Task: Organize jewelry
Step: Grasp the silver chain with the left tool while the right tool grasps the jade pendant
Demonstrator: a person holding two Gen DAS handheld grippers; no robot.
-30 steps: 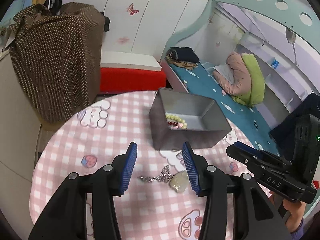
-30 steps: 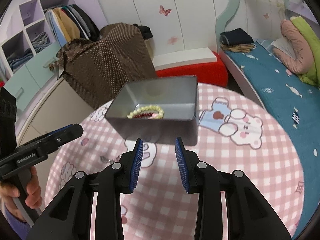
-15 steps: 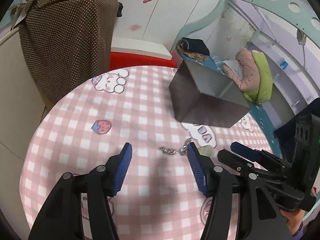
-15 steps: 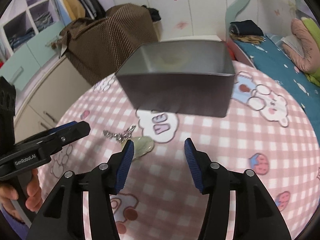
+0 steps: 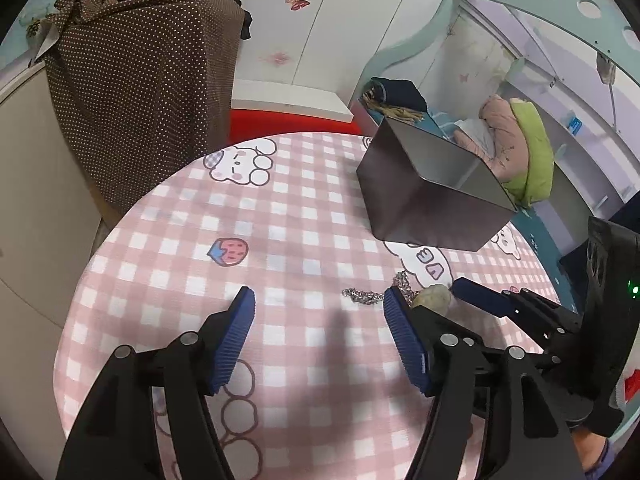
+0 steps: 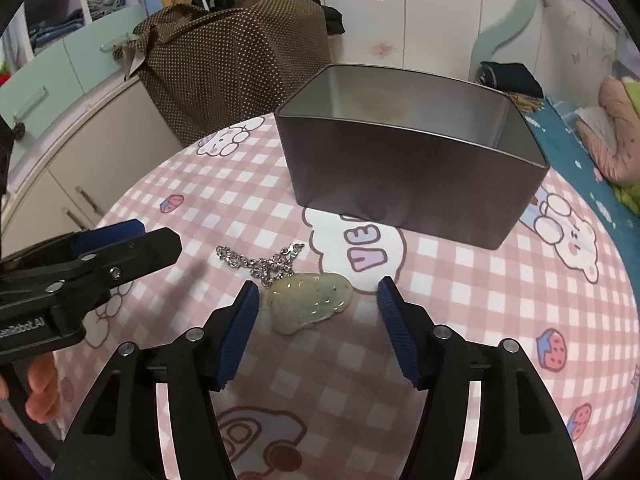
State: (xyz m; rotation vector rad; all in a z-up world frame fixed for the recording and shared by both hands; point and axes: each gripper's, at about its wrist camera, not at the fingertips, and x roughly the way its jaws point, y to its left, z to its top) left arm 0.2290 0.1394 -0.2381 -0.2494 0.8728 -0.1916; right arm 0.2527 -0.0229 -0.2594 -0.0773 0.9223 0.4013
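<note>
Pale green stone pendant (image 6: 310, 302) on its silver chain (image 6: 260, 261) lay flat on the pink checked tablecloth (image 6: 460, 320), just in front of the grey metal tin (image 6: 408, 184). Right gripper (image 6: 318, 312) was spread wide, with the pendant between its 2 blue pads (image 6: 244, 332), neither pad touching it. Left gripper (image 5: 316, 334) was also released and held nothing; it sat just left of the chain, over bare cloth.

Compared with 1.0 s ago, the right gripper had dropped from above the tin, where a bead bracelet showed inside, down to table level, and its jaws had widened. By 0.5 s ago the pendant was at its left pad; now it was centred. The left gripper had shifted leftward, leaving the pendant to the right one.

Judgement: this looked like a pre-grasp for the pendant, with closing next and the tin as the likely destination. The chain could trail or snag when lifted.
</note>
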